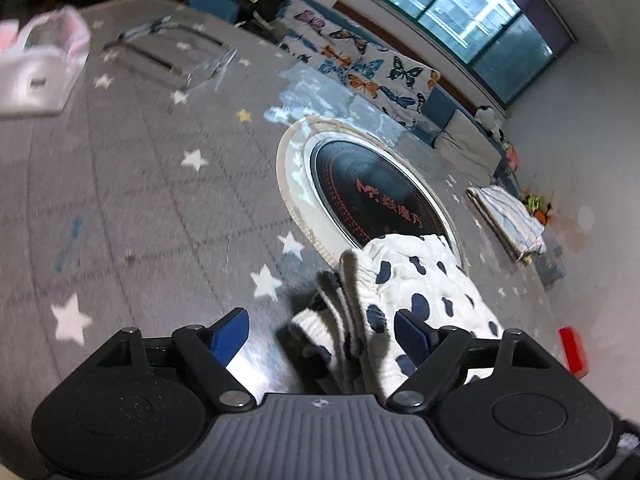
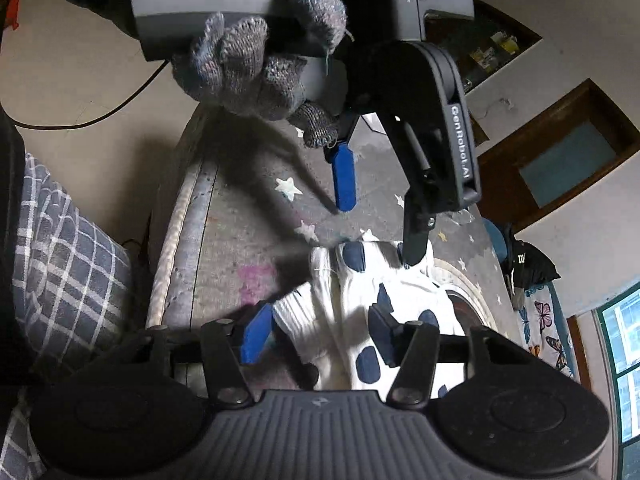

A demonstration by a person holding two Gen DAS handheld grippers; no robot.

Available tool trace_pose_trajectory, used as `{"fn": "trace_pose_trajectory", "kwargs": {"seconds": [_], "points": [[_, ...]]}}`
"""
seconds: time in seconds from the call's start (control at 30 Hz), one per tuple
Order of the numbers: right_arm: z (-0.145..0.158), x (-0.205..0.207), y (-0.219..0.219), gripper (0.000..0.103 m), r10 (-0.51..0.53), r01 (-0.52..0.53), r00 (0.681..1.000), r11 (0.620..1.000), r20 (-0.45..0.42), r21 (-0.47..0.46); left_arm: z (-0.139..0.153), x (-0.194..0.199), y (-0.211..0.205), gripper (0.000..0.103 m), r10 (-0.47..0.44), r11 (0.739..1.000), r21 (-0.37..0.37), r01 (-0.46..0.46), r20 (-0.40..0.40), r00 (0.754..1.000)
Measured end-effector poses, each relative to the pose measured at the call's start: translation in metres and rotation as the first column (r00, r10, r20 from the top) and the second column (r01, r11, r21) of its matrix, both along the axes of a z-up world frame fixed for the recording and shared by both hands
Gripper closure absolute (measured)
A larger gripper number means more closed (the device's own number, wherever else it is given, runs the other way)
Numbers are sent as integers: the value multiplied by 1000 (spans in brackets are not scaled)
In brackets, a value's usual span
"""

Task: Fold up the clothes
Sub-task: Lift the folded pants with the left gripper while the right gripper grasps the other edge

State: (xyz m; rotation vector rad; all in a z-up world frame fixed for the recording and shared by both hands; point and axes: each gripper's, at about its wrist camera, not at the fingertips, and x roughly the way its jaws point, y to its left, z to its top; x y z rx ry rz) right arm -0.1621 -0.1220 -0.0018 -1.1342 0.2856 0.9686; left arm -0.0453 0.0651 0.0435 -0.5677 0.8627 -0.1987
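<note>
Left wrist view. White knit garment (image 1: 404, 304) with navy blotches, ribbed cuffs bunched, lying on grey quilted star-print tablecloth (image 1: 140, 200); near end cut off behind the gripper body. Left gripper (image 1: 320, 334) spread wide, blue pads either side of the bunched cuffs, nothing pinched. Round black glass cooktop (image 1: 372, 196) set in the table, near rim covered by the garment. Folded striped cloth (image 1: 508, 216) lying well apart at the far edge. Pink-and-white object (image 1: 40, 60) and clear plastic packet (image 1: 172, 56) at far left, too blurred to identify. Butterfly-print cover (image 1: 360, 60) beyond the table.

Right wrist view. Same spotted garment (image 2: 360, 308), motion-blurred, close to the piped table edge. Right gripper (image 2: 320, 334) spread wide, left blue pad just beside a ribbed fold, right pad over the fabric; contact unclear. Left gripper (image 2: 380, 224) seen from outside, gripped by a grey knit-gloved hand (image 2: 256, 52), one finger tip down on the garment's far end. Checked fabric (image 2: 68, 264) at left, partly cut off.
</note>
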Motion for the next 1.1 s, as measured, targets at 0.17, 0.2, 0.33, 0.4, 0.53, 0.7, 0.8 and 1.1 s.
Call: {"fn": "trace_pose_trajectory", "kwargs": {"seconds": [0.17,0.2,0.33,0.4,0.53,0.7,0.8,1.1], "points": [[2,3,1,72,-26,28,999,999,-43,34,-2,-2,-4,19,3,999,-39,-4,-23,1000],[6,5,-1,76,-39,43,997,997,-62,58,-3,-3,-4,19,5,999,-52,-7,-29,1000],[20,13,-7,85,-85,107,986,983,-140,153,-6,-6,-3,18,31,992,-118,-38,-63,998],[30,20,-12,87,-109,148,976,967,-187,206,-8,-8,-2,18,48,986,-154,-59,-77,996],[41,28,-21,89,-139,203,961,940,-238,273,-13,-15,1,18,97,959,-259,-118,-93,991],[48,30,-27,89,-149,223,957,926,-249,304,-26,-20,-3,18,129,892,-416,-179,-146,981],[52,36,-29,89,-150,229,955,921,-256,316,-31,-18,-7,18,135,874,-446,-193,-159,978],[49,24,-31,90,-133,218,956,919,-262,328,-43,0,-6,39,138,853,-480,-204,-170,976]]}}
